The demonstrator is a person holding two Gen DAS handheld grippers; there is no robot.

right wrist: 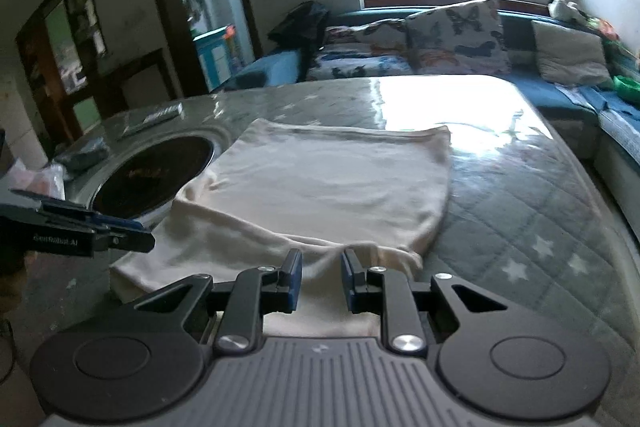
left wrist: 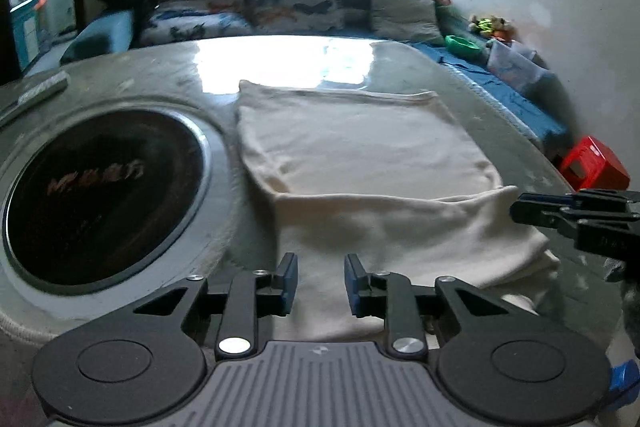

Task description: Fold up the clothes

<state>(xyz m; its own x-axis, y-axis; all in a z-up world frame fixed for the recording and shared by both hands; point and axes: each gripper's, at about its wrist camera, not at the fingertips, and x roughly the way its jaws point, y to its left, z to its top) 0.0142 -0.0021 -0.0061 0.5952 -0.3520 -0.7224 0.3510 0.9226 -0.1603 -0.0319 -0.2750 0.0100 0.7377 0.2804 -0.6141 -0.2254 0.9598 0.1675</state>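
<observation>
Both jaws are parted: left gripper [left wrist: 321, 281] and right gripper [right wrist: 320, 277] are positioned over the cream garment [left wrist: 360, 163]; contact seemingly absent.

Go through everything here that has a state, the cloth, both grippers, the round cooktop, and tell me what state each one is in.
Cream garment: lying flat on the table, partly folded, one layer doubled over the far part.
Left gripper: open, holding nothing, over the garment's near edge.
Right gripper: open, holding nothing, also at the near edge.
Round cooktop: set into the table, bare, no glow visible.
</observation>
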